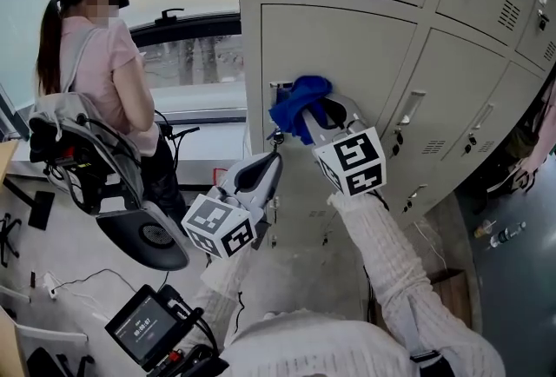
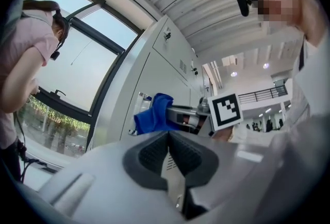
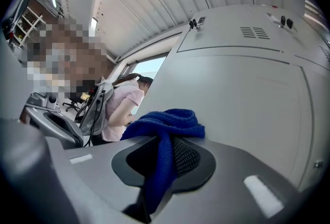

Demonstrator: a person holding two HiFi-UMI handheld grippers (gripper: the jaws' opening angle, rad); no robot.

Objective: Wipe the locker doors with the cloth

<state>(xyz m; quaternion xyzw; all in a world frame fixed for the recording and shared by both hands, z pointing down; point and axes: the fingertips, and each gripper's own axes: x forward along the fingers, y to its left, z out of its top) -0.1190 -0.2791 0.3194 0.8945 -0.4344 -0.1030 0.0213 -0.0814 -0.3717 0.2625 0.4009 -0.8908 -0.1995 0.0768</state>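
Note:
A blue cloth (image 1: 298, 107) is bunched against the grey locker door (image 1: 347, 45) near its left edge, by a handle. My right gripper (image 1: 320, 116) is shut on the blue cloth (image 3: 164, 138), which hangs down between its jaws in the right gripper view. My left gripper (image 1: 276, 141) sits lower and to the left, pointing up at the lockers, jaws closed together with nothing in them. In the left gripper view the cloth (image 2: 152, 114) and the right gripper's marker cube (image 2: 226, 110) show ahead, beside the locker door (image 2: 154, 78).
A person in a pink top (image 1: 100, 71) with a backpack rig stands at the left by a window (image 1: 187, 54). More locker doors (image 1: 469, 106) run to the right. A screen device (image 1: 143, 325) and cables lie on the floor at lower left.

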